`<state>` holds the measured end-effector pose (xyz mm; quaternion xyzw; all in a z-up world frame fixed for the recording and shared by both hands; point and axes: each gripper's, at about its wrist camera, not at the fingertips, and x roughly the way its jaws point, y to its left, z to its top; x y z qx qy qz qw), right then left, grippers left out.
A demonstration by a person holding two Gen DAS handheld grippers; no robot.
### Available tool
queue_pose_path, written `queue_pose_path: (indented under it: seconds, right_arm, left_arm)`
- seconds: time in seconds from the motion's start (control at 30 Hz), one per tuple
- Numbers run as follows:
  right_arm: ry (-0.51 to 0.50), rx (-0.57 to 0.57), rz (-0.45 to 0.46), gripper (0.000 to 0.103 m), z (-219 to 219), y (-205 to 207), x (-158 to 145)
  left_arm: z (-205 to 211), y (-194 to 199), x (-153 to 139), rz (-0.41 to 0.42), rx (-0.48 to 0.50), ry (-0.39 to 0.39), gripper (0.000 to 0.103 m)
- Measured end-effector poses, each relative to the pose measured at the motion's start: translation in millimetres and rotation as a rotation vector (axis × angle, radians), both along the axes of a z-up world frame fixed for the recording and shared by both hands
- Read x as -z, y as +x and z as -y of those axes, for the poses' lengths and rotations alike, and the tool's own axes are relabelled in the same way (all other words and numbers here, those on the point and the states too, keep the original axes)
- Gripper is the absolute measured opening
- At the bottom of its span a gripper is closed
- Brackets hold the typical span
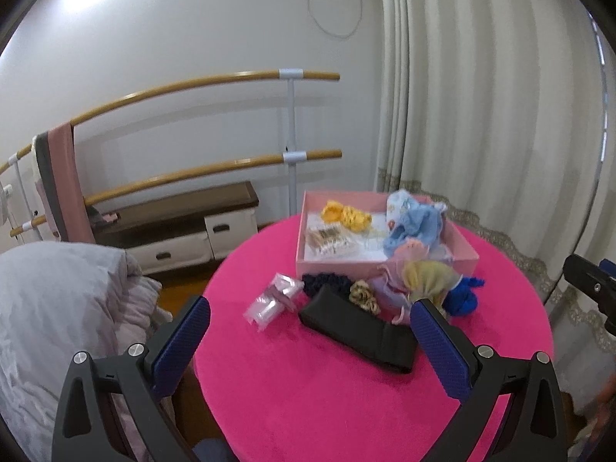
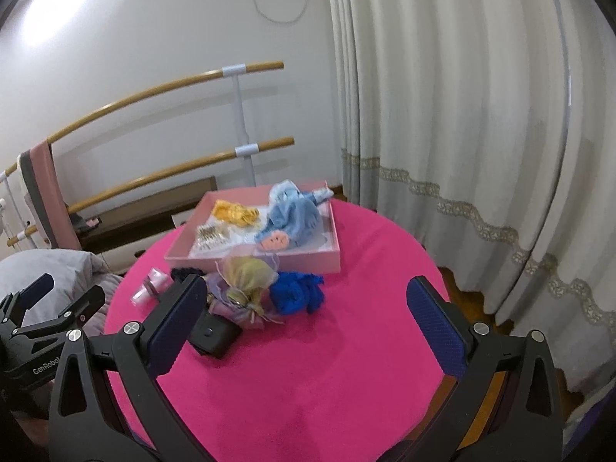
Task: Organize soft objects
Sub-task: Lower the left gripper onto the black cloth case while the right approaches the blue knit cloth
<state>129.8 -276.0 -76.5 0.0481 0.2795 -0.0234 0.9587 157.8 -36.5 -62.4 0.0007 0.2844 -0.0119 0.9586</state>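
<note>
Sorting under way, judging by the split: pink box (image 1: pixel 385 261) at the far side of the round pink table (image 1: pixel 308 385), already holding a yellow scrunchie (image 1: pixel 348 213), a light blue fabric bundle (image 1: pixel 415 219) and a small pack of clips (image 1: pixel 327 240), apparently gathered there as the collecting place. Left outside, just near of the box wall, a loose cluster: clear plastic packet (image 1: pixel 275 300) at the left, dark navy scrunchie (image 1: pixel 323 283), leopard-print scrunchie (image 1: pixel 362 296), long black pouch (image 1: pixel 358 331) lying flat nearest, pale yellow and lilac organza bags (image 2: pixel 246 285) in the middle, bright blue knitted piece (image 2: pixel 298 290) at the right. Probably waiting their turn for the box. Left gripper (image 1: pixel 310 342) spread wide and empty, held back over the near edge with the black pouch between its fingers in view, seemingly lined up on that cluster. Right gripper (image 2: pixel 308 325) likewise spread wide, gripping nothing, raised over bare cloth right of the blue knit. Neither touching anything. Grouped pile close to the box wall, so only a short carry likely needed; thin organza may snag or slip.
</note>
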Motion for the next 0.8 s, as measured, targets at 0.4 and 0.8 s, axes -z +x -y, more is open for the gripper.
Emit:
queue_pose_path:
  seconds: [0.4,0.8]
  right_arm:
    - [0.010,-0.008,-0.103,0.103,10.6,29.4,37.4]
    - [0.028,-0.017,-0.159,0.103,21.0,53.7,60.3]
  left_arm:
    - [18.3,63.4,45.8,-0.143,0.003,0.002,0.103]
    - [34.3,136.7,94.9,-0.258,-0.046,-0.020,0.103]
